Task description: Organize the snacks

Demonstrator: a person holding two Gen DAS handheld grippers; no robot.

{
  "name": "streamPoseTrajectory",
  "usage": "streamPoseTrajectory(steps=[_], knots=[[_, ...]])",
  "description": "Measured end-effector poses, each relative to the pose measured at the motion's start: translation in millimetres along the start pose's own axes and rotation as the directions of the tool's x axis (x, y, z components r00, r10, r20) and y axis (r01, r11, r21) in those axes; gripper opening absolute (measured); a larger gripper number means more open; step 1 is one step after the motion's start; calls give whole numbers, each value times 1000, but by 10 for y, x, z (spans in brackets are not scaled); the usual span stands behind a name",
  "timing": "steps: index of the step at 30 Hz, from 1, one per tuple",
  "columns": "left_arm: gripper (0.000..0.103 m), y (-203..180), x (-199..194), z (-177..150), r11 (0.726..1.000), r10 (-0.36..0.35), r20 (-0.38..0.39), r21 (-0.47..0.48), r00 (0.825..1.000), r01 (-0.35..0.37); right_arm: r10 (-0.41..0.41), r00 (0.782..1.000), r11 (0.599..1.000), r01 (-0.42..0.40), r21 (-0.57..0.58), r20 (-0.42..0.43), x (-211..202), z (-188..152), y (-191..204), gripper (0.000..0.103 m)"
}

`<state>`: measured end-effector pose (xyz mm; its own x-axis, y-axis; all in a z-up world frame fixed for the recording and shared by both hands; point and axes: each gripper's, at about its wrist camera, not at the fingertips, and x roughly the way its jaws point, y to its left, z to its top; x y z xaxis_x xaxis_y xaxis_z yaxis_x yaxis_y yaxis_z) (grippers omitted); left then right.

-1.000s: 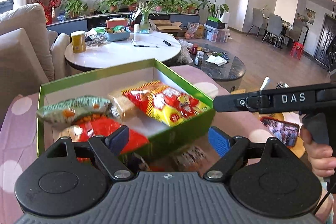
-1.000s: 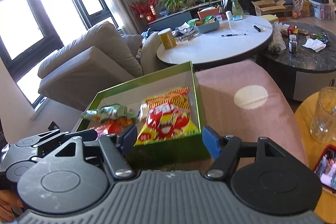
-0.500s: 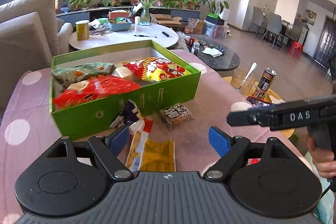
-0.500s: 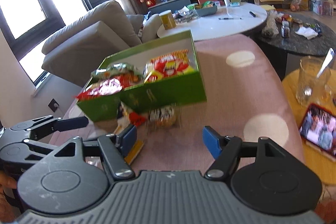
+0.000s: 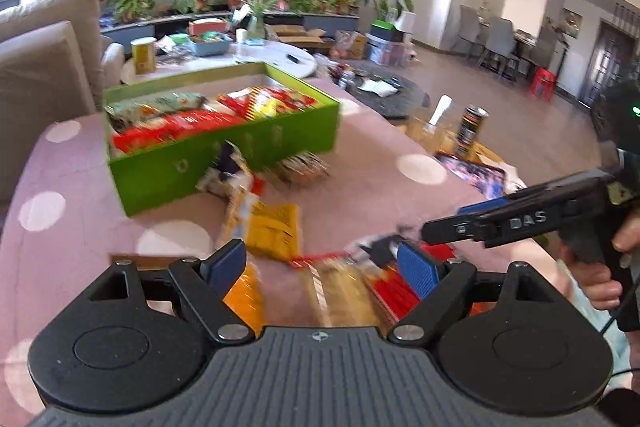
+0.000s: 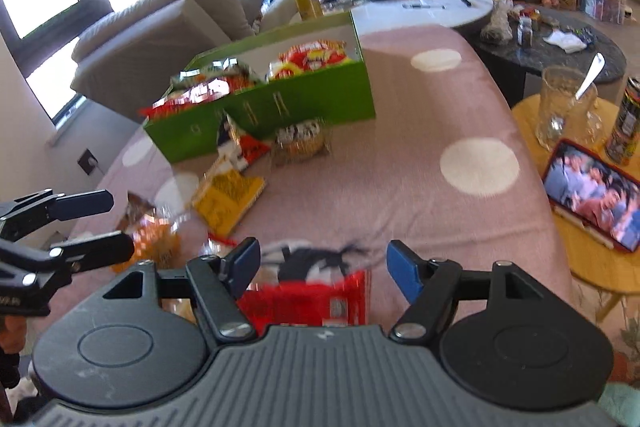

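Note:
A green box (image 5: pixel 168 167) with several snack packs inside stands on the pink dotted tablecloth (image 5: pixel 380 143); it also shows in the right wrist view (image 6: pixel 320 99). Loose snacks lie in front of it: a yellow pack (image 5: pixel 276 227), a small round pack (image 6: pixel 300 143) and a red pack (image 6: pixel 312 299) near my right gripper. My left gripper (image 5: pixel 324 263) is open and empty above packs at the near edge. My right gripper (image 6: pixel 322 263) is open and empty over the red pack. The right gripper also shows in the left wrist view (image 5: pixel 460 223).
A yellow side table (image 6: pixel 600 267) to the right holds a phone (image 6: pixel 592 195), a glass with a spoon (image 6: pixel 564 111) and a can (image 6: pixel 626 123). A sofa (image 6: pixel 160 23) stands to the left. A white round table (image 6: pixel 420 7) with clutter stands behind the box.
Both grippers have pulled back from the green box toward the near edge of the table. More loose snack packs have come into view in front of the box. Both stay open.

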<state>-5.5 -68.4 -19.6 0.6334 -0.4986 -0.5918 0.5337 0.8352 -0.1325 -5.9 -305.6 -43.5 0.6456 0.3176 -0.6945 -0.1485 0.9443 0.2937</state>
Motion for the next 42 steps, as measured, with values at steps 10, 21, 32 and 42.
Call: streamPoseTrajectory(steps=[10,21,32,42], knots=[[62,-474,49,-207,986,-117,-79,109,990,125,-30,998,999,31,18,-52,-109,-356,29,69],[56,-457,511,-228,988,-147,-238,19,960,156,-24,998,999,25,22,-64,-89,-436,49,69],[57,-317,543,-225,992,-123,-232,-26,965,120,37,998,997,-33,70,-59,6,-420,78,65],[62,-449,602,-229,988,-151,-227,7,962,156,35,997,996,-30,82,-71,33,-401,118,65]])
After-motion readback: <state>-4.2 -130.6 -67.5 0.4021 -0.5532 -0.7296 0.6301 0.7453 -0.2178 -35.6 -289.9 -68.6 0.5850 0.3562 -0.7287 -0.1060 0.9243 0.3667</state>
